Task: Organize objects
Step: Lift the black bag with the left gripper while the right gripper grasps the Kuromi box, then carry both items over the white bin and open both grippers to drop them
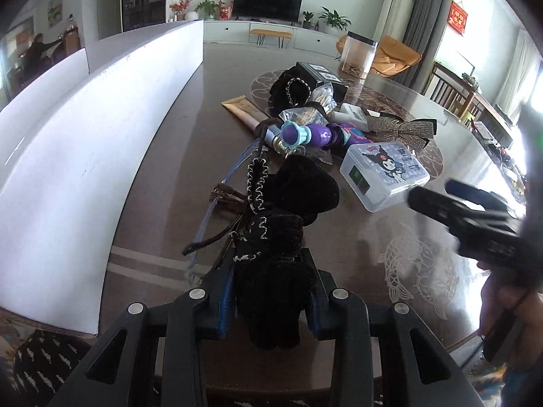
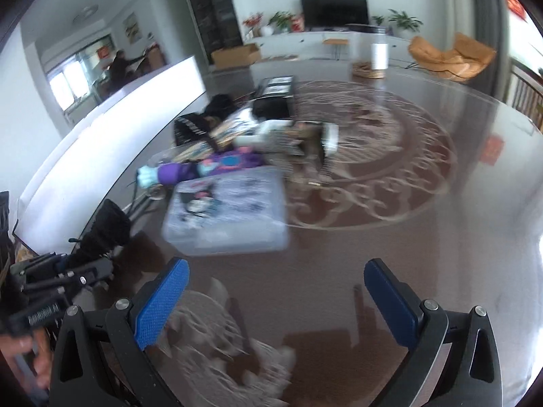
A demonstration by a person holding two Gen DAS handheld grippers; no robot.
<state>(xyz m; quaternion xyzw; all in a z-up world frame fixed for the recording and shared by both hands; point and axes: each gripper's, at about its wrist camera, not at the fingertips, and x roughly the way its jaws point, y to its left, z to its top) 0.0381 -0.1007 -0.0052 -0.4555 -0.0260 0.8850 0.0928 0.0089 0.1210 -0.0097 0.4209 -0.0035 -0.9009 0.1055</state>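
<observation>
My left gripper (image 1: 271, 291) is shut on a black velvet bow with white stitching (image 1: 285, 217), held just above the dark table. The bow and the left gripper also show at the left of the right wrist view (image 2: 108, 227). My right gripper (image 2: 275, 291) is open and empty, low over the table in front of a clear plastic box with a cartoon sticker (image 2: 227, 207). That box (image 1: 383, 173) lies right of the bow. Behind it is a pile: a purple and teal toy (image 1: 305, 134), a glittery bow (image 1: 400, 129), a second black bow (image 1: 292, 90).
A white board wall (image 1: 85, 129) runs along the table's left side. A clear jar (image 1: 356, 54) stands at the far edge, a black box (image 1: 315, 73) before it. A beige tube (image 1: 244, 108) and thin cords (image 1: 220, 200) lie left of the pile. The right wrist view is blurred.
</observation>
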